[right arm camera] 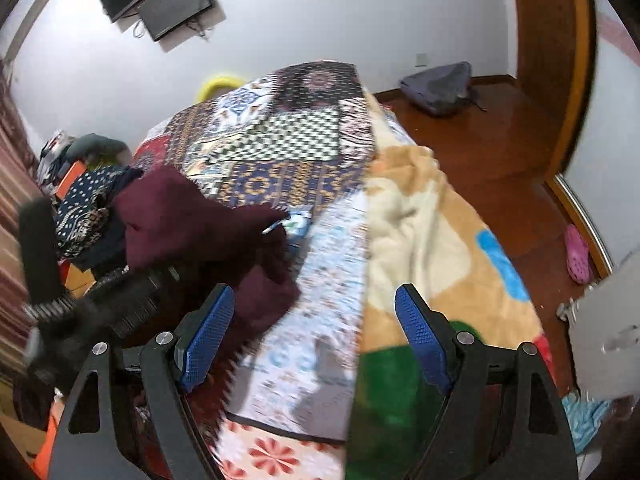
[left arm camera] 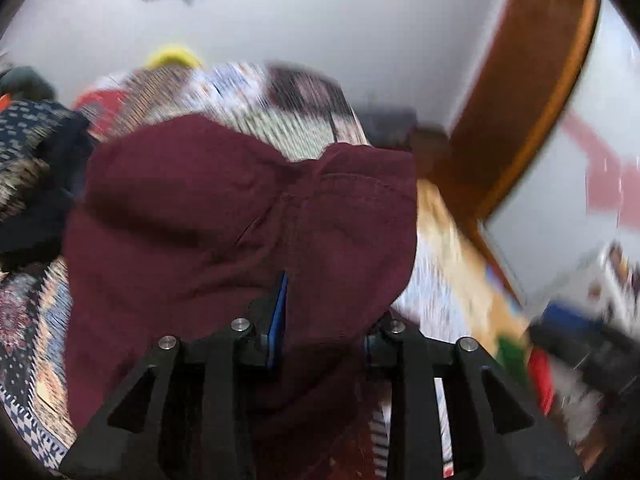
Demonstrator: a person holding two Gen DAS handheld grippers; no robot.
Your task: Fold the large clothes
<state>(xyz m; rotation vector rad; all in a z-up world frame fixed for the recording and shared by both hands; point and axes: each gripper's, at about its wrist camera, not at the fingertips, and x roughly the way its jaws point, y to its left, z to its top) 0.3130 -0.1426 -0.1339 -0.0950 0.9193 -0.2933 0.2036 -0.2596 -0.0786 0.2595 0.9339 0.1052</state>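
A maroon garment (left arm camera: 240, 216) hangs bunched over my left gripper (left arm camera: 328, 304) and fills most of the left wrist view. The cloth runs between the jaws; one blue pad (left arm camera: 280, 312) shows and the other finger is hidden under the fabric. In the right wrist view the same maroon garment (right arm camera: 192, 224) is lifted over the left part of the bed, with the blurred black left gripper (right arm camera: 100, 308) beneath it. My right gripper (right arm camera: 314, 292) is open above the bed cover, nothing between its blue pads (right arm camera: 208, 332).
The bed has a patchwork cover (right arm camera: 280, 148) and a beige fleece blanket (right arm camera: 432, 240) on its right side. Dark patterned clothes (right arm camera: 84, 208) are piled at the left. A grey bag (right arm camera: 440, 88) and a pink clog (right arm camera: 578, 256) lie on the wooden floor.
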